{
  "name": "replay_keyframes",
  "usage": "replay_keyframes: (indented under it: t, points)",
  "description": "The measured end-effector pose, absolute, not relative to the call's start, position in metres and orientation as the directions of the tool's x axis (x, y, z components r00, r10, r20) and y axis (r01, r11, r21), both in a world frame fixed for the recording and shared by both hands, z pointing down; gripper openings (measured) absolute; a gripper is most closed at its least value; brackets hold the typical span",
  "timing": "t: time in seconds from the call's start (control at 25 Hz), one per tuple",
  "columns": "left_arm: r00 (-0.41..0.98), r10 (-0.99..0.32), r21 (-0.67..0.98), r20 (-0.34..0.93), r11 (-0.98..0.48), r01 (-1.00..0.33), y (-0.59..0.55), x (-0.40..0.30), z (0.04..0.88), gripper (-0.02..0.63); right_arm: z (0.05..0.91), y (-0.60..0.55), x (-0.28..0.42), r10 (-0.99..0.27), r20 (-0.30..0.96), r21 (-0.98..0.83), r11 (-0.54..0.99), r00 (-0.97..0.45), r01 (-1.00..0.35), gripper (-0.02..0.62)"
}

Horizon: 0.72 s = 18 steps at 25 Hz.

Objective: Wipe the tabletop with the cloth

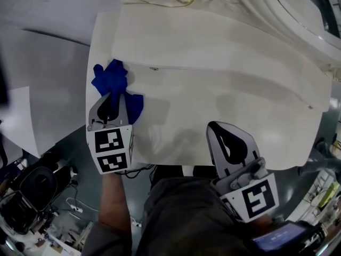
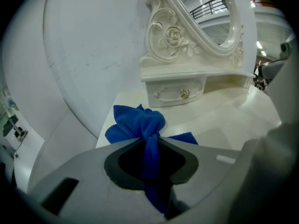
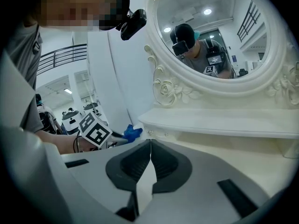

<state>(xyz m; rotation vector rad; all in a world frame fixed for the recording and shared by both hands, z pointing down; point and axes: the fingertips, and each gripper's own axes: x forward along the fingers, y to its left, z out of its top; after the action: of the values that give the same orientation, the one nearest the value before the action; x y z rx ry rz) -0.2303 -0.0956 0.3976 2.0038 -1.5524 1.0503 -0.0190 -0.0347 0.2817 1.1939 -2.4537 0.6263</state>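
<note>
A blue cloth (image 1: 111, 80) lies bunched near the left edge of the cream tabletop (image 1: 224, 95). My left gripper (image 1: 113, 96) is shut on it, and in the left gripper view the cloth (image 2: 139, 119) is pinched between the jaws and spills out ahead of them, with the left gripper (image 2: 150, 137) angled down at the table. My right gripper (image 1: 216, 127) hovers over the front middle of the table, shut with nothing in it (image 3: 150, 142). In the right gripper view the cloth (image 3: 132, 132) and the left gripper's marker cube (image 3: 96, 130) sit at the left.
An ornate white mirror (image 3: 210, 31) stands at the back on a raised shelf with a small drawer (image 2: 176, 93). The table's left edge (image 1: 90, 73) runs close beside the cloth. Cables and equipment (image 1: 32, 191) lie on the floor at lower left.
</note>
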Motion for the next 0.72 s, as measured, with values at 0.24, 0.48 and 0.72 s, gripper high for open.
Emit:
replay_keyframes:
  t: [0.24, 0.48, 0.72]
  points:
    - [0.126, -0.630, -0.118, 0.766, -0.331, -0.936, -0.091, -0.202, 0.397, 0.074, 0.277, -0.028, 0.007, -0.667, 0.475, -0.236, 0.531, -0.574, -0.814, 0.014]
    - [0.142, -0.620, -0.127, 0.772, -0.369, -0.921, -0.089, -0.171, 0.399, 0.074, 0.276, -0.021, 0.036, -0.694, 0.470, -0.234, 0.497, -0.545, -0.836, 0.014]
    - [0.152, -0.612, -0.124, 0.776, -0.384, -0.915, -0.086, -0.147, 0.399, 0.074, 0.278, -0.012, 0.064, -0.710, 0.473, -0.235, 0.469, -0.522, -0.851, 0.014]
